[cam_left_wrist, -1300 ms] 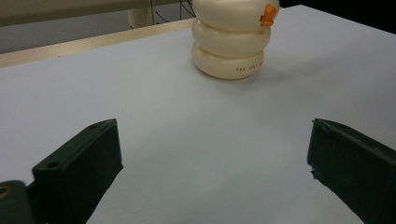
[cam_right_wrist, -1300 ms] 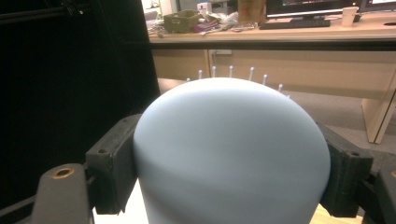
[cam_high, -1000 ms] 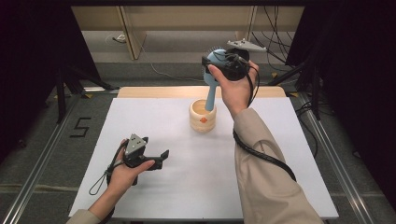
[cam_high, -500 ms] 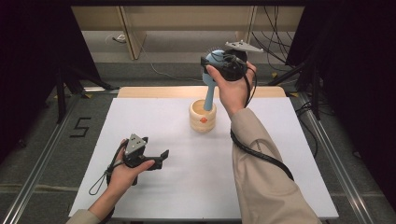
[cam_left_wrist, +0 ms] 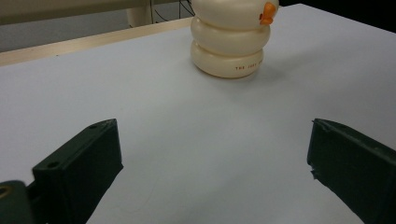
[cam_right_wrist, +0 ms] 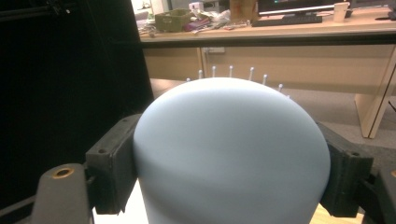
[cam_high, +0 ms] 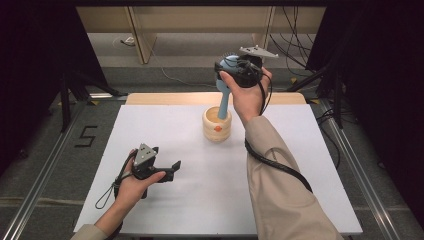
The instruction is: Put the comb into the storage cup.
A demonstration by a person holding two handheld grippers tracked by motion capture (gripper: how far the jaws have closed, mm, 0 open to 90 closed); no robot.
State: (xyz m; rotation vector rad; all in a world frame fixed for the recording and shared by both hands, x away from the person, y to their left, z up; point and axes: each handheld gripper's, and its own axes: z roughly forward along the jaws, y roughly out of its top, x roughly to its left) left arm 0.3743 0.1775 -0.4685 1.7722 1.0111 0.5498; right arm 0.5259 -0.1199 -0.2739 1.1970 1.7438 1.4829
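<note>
A pale blue brush with a round head and a long handle stands nearly upright, its handle end down in the mouth of a cream ribbed cup at the back middle of the white tabletop. My right gripper is held high above the cup and is shut on the brush head. In the right gripper view the head sits between both jaws, with white bristles poking up behind it. My left gripper rests low near the front left, open, with nothing between its fingers. It faces the cup.
The cup has a small orange knob on its side. A wooden strip runs along the table's far edge. Dark stands and cables stand at both sides. A cable trails from the right gripper along the sleeve.
The right hand with the brush has shifted only slightly above the cup. The left hand has kept still.
</note>
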